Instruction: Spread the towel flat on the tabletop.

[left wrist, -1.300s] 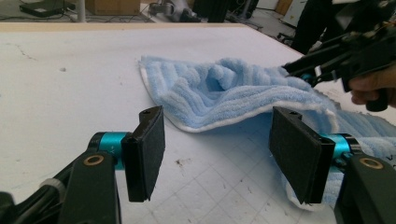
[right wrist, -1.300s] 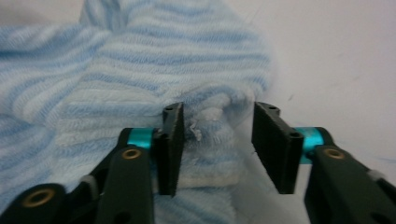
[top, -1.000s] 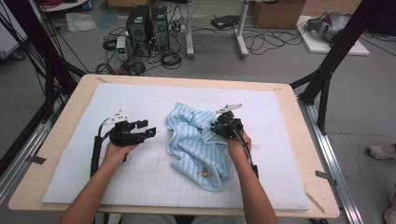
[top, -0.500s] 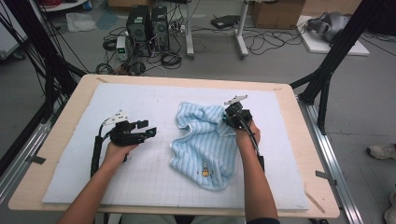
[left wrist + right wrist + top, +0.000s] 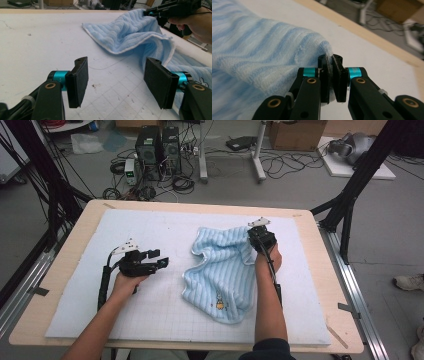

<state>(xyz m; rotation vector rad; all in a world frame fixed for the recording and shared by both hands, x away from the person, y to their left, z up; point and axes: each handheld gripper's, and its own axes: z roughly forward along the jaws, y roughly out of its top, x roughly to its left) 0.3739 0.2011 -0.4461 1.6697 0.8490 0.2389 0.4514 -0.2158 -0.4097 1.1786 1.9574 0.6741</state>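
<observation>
A light blue ribbed terry towel (image 5: 225, 270) lies partly spread on the white gridded mat (image 5: 150, 320) that covers the wooden counter (image 5: 65, 235), just right of the mat's middle in the high view. A small cartoon print (image 5: 219, 302), a yellow and dark figure, sits near its edge at 6 o'clock; in the left gripper view a little white rabbit outline (image 5: 202, 81) shows on the cloth. No readable writing appears on either.

The right gripper (image 5: 260, 236) holds the towel's corner at 1 o'clock, lifted off the mat so the cloth hangs in folds below it. In the right gripper view (image 5: 332, 75) the jaws have just been closing and now stand pinched tight on a thin fold of the towel's edge, with fabric bunched to the left of them.

The left gripper (image 5: 159, 262) rests at 9 o'clock from the towel, well apart from it, pointing toward it. In the left gripper view (image 5: 116, 82) its jaws stand wide apart with bare mat between them; the towel's near white-trimmed edge lies beyond, toward 1 o'clock.

On the floor beyond the counter, at 12 o'clock, stand two dark computer towers (image 5: 159, 147) among loose cables, and a brown cardboard box (image 5: 296, 134) sits farther right; what it holds cannot be seen.
</observation>
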